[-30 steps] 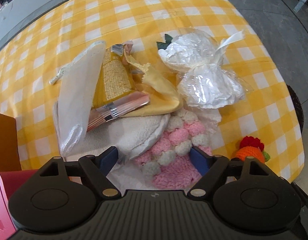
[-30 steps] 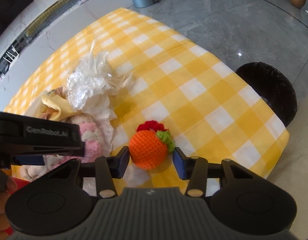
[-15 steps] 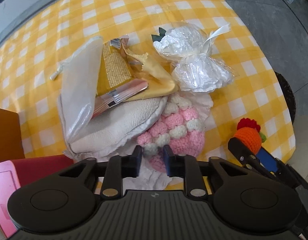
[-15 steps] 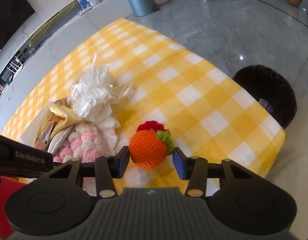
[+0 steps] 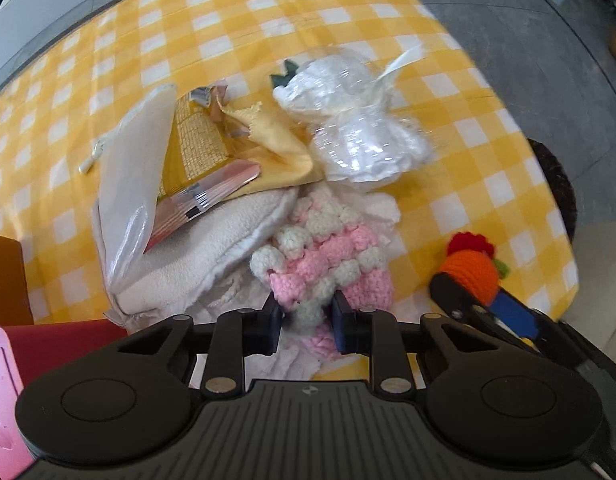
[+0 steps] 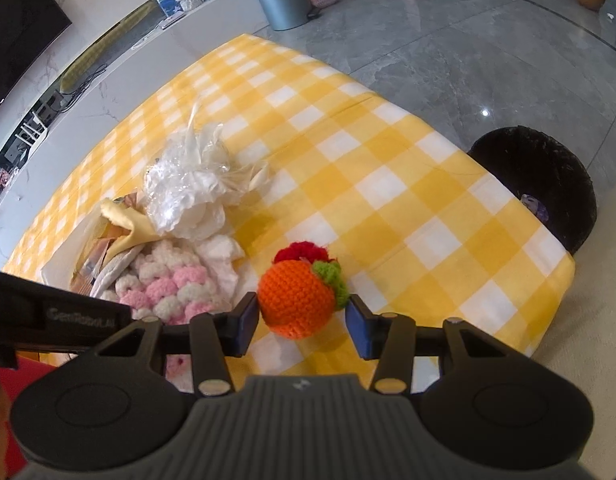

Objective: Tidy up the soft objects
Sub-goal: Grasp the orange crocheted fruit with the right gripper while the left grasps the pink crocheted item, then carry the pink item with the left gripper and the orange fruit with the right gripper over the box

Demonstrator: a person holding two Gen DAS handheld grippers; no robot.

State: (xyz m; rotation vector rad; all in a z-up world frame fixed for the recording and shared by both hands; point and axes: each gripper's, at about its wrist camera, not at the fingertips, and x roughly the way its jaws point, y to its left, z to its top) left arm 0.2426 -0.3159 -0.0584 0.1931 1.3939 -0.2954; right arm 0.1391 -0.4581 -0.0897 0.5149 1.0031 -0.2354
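1. The left gripper (image 5: 307,322) has its two blue fingers closed on the near end of the pink-and-white crochet piece (image 5: 328,252); the yarn is pinched between the pads.
2. The right gripper (image 6: 304,326) is open. The orange crochet ball (image 6: 296,298) sits between its fingers: the left pad looks to be touching it or just beside it, and the right pad stands a little apart.
3. The ball has a red tuft (image 6: 302,251) at its 12 o'clock and a green leaf (image 6: 332,282) at its 2 o'clock. It is above the yellow checked tablecloth (image 6: 388,200); I cannot tell if it rests on the cloth or is lifted.
4. In the left wrist view the same ball is at 3 o'clock of the crochet piece, near the edge of the table.
5. At 10 o'clock of the crochet piece lies a cream fleece cloth (image 5: 212,252), touching it. On this cloth rest a shiny snack packet (image 5: 204,196) and a clear plastic sleeve (image 5: 128,184).
6. A yellow cloth (image 5: 276,148) lies at 12 o'clock of the crochet piece, and a clear bag of white stuffing (image 5: 356,132) at 1 o'clock, touching the yellow cloth.
7. A white tissue (image 6: 220,256) lies between the crochet piece and the ball.
8. On the floor, at 3 o'clock of the table, stands a black round basket (image 6: 544,188).
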